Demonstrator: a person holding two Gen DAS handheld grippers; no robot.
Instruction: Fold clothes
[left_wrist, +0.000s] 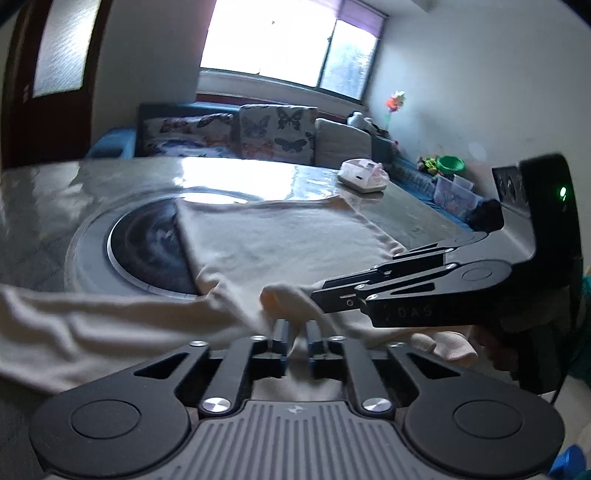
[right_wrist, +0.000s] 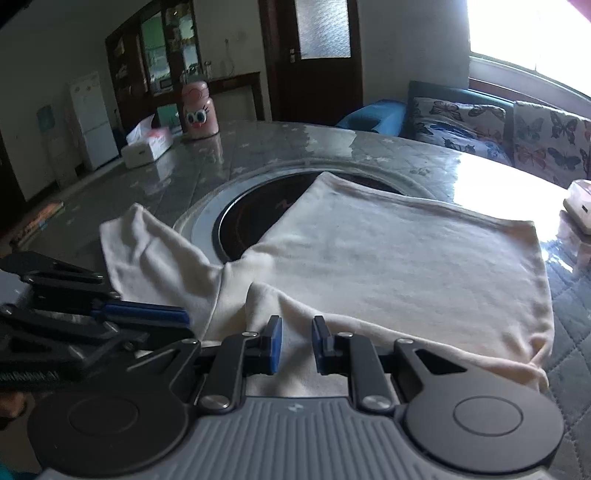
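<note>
Two handheld grippers work over one cream garment (right_wrist: 388, 258) spread on a grey table (right_wrist: 258, 147). Closest in, the left gripper (left_wrist: 295, 334) has its blue pads a small way apart with a ridge of the cloth bunched between them; whether the pads actually press it I cannot tell. Beside it the right gripper (right_wrist: 296, 332) stands with its jaws narrowly spread over the near fold of the same garment, the cloth lying between and under the pads without being clearly pinched. The shirt body lies flat across a round dark hob (right_wrist: 251, 221) sunk in the tabletop, one sleeve (right_wrist: 147, 251) trailing off toward the left gripper. Farther back I count two tissue boxes (right_wrist: 146, 146) (left_wrist: 364, 177), one at each end of the table, one pink bottle (right_wrist: 199, 110) with cartoon eyes, and one sofa (left_wrist: 236, 129) under the window.
</note>
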